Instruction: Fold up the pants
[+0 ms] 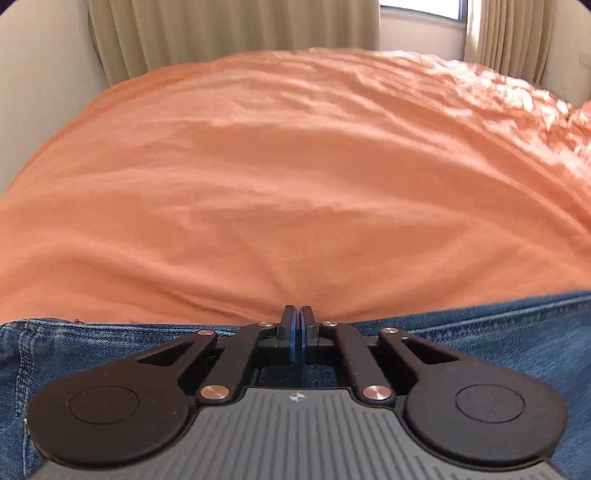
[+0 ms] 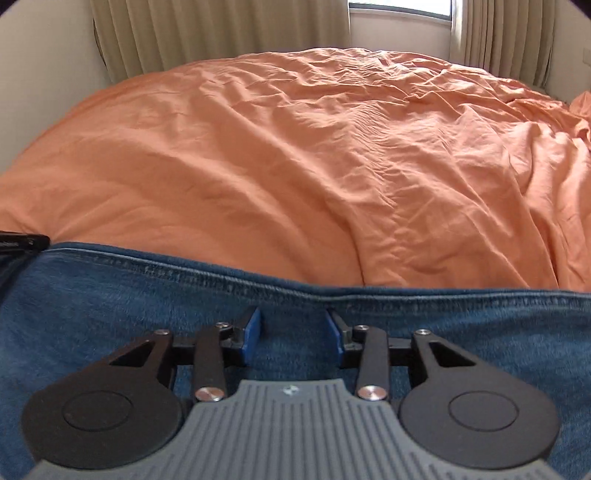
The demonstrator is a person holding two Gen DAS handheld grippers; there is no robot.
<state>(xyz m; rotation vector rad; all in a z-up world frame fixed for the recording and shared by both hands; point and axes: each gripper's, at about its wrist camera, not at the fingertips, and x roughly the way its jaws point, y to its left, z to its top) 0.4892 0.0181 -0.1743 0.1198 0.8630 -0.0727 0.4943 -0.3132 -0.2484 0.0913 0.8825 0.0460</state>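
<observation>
1. Wrinkled orange cotton bedding is covering the whole bed in both wrist views, with sunlight brightening its far right corner in the left view.
2. Beige pleated curtains are hanging along the far wall, and one bright window is showing between them.
3. One pair of blue denim pants is lying along the near edge of the bed, its stitched edge running across both views.
4. Two grippers are showing: the left gripper is reaching over the denim's edge with its jaws pressed together; whether cloth is caught between them I cannot tell.
5. The right gripper is sitting over the denim with jaws spread wide, gripping nothing.
6. A dark object is poking in at the left edge, just beside the pants.
</observation>
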